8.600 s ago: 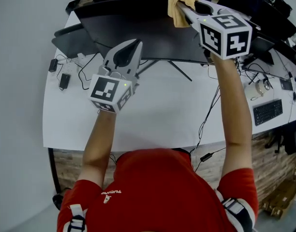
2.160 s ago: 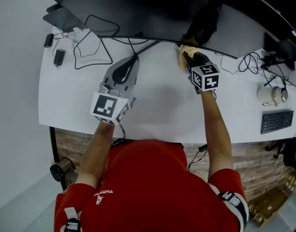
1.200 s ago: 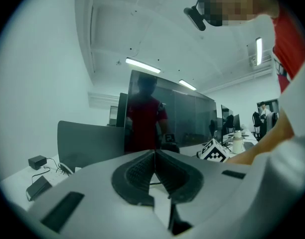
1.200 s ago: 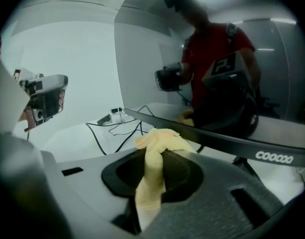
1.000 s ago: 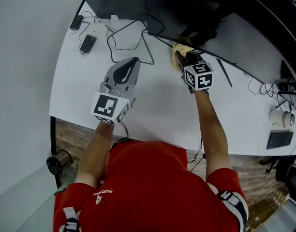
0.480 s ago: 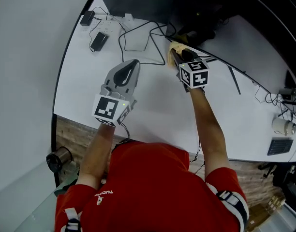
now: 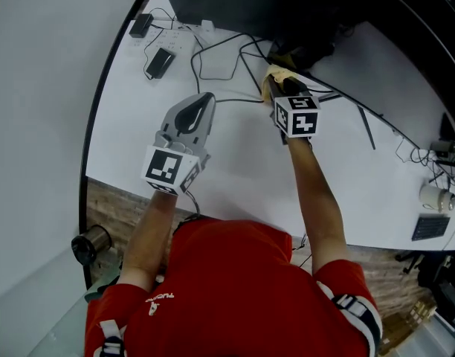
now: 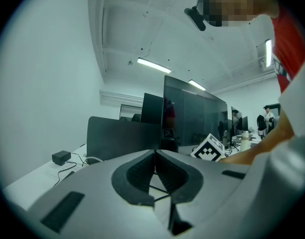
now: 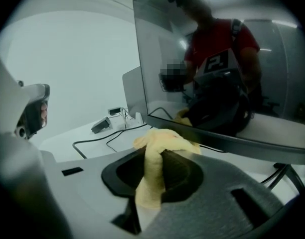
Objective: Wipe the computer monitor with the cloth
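Your right claw (image 9: 155, 156) pinches the yellow cloth (image 9: 160, 136), its bunched tip close to the monitor (image 9: 292, 73)'s lower edge, above the worktop (image 7: 235, 169). Press that fold flat on the glass and sweep sideways in even passes. Your left claw (image 8: 155, 166) hangs pressed together, empty.

You're in a red short-sleeved shirt (image 7: 227, 288) with small white lettering (image 7: 162, 297) on the left chest, and a white-and-dark strap patch on each shoulder (image 7: 108, 335) (image 7: 355, 309). Your left gripper (image 7: 206, 97) has a light grey rounded shell tapering to the tip, dark ribbed pads (image 8: 138, 177) inside the jaws, a dark slot-shaped recess (image 8: 63, 210) on the shell, and a cube (image 7: 170, 171) of black-and-white square markers at the hand end. Your right gripper (image 7: 279, 86) is the same build with a grey shell and its own black-and-white marker cube (image 7: 297, 116).
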`<state>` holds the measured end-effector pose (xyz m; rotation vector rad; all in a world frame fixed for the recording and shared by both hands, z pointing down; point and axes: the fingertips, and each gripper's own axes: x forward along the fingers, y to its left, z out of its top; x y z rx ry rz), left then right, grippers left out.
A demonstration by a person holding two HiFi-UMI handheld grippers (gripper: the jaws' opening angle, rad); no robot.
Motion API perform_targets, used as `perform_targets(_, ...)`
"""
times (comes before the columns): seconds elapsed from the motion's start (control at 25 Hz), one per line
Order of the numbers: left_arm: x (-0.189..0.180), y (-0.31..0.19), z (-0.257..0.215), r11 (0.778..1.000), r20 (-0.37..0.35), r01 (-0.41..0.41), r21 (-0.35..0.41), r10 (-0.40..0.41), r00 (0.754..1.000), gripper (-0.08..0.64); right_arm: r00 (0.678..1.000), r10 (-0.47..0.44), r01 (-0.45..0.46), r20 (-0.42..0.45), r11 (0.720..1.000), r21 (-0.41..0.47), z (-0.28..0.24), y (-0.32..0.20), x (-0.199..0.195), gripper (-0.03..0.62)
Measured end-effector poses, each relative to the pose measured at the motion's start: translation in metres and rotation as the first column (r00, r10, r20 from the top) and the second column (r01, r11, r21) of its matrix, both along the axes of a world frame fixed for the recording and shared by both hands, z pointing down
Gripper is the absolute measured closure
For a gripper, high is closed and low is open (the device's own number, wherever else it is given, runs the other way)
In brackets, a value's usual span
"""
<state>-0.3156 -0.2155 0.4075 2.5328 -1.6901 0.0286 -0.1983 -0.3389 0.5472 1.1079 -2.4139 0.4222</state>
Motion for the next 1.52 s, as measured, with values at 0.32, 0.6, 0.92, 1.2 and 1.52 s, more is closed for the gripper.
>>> perform_targets(0.32,-0.007,-0.003,0.001,1.0,-0.006,-0.017,0.002,0.017,1.0,0.551,0.999,0.036,-0.036,0.004,0.999,0.001,0.001,0.01,-0.013,0.517)
perform_targets(0.6,-0.02,0.0,0.004,1.0,-0.008,-0.007,-0.005,0.007,1.0,0.551,1.0,-0.006,0.006,0.0,1.0,0.007,-0.002,0.005,-0.043,0.517)
perform_targets(0.92,-0.033,0.003,0.002,1.0,-0.017,0.006,0.002,-0.006,1.0,0.551,0.997,-0.074,0.073,0.021,0.996,0.045,-0.024,0.001,-0.085,0.517)
perform_targets(1.2,-0.033,0.007,0.001,1.0,-0.029,0.004,0.004,-0.004,1.0,0.551,0.999,-0.044,0.042,0.026,0.997,0.063,-0.039,-0.007,-0.077,0.517)
perform_targets(1.52,-0.018,0.011,-0.004,1.0,-0.037,-0.025,0.014,0.025,0.999,0.551,0.999,-0.042,0.037,0.032,0.992,0.124,-0.074,-0.007,-0.069,0.518)
